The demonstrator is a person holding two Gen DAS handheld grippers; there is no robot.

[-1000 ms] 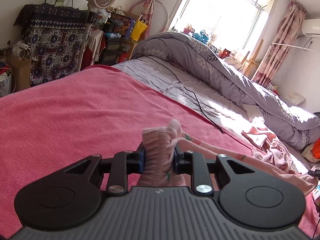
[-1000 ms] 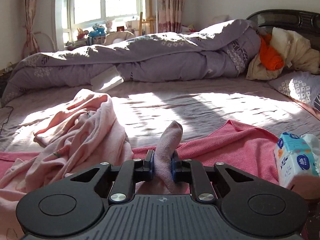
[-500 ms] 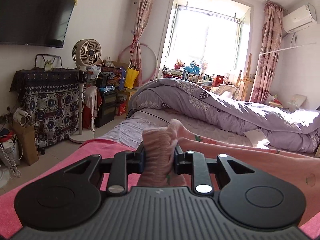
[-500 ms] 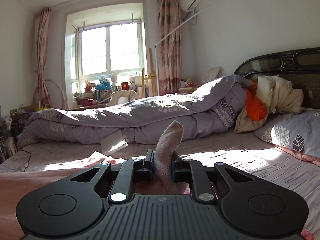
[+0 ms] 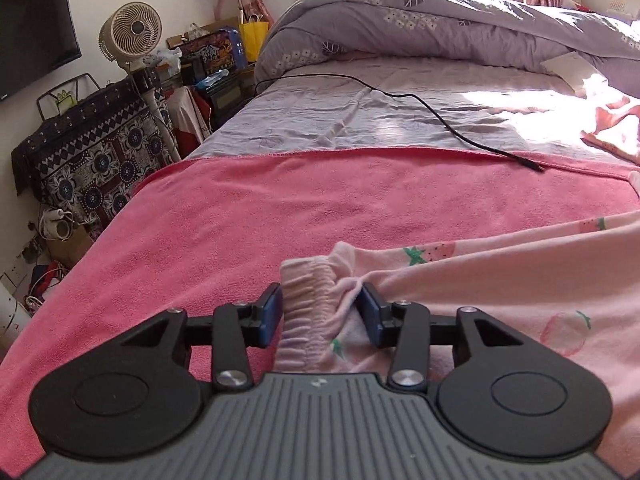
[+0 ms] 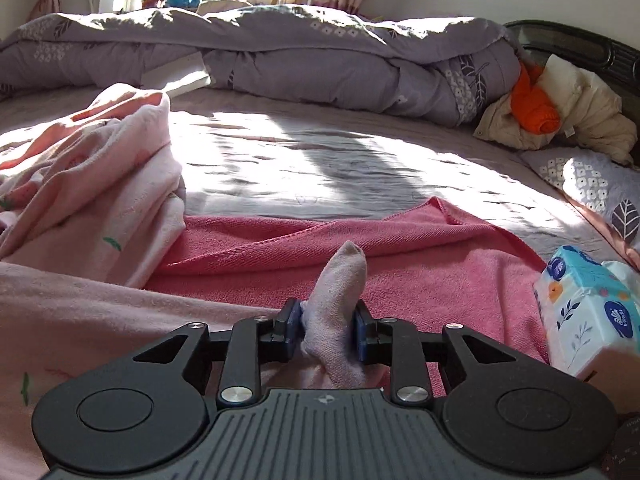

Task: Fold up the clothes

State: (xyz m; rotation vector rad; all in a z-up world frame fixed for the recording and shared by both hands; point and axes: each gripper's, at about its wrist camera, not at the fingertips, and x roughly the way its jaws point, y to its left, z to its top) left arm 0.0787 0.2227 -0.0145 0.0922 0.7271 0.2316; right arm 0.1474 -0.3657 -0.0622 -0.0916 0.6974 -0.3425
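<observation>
Both my jaws are easing apart, left gripper (image 5: 320, 312) and right gripper (image 6: 327, 330) around the pink pyjamas (image 5: 500, 280) on the red towel (image 5: 280, 208), a black cable (image 5: 440, 116) beyond, tissue pack (image 6: 588, 312) alongside.

Tissue pack (image 6: 588, 312): round blue logo with white lettering, too small to read.
Other surfaces: no text, number or sign can be read.

Garment (image 5: 500, 280) on towel (image 5: 280, 208), cable (image 5: 420, 104) behind
</observation>
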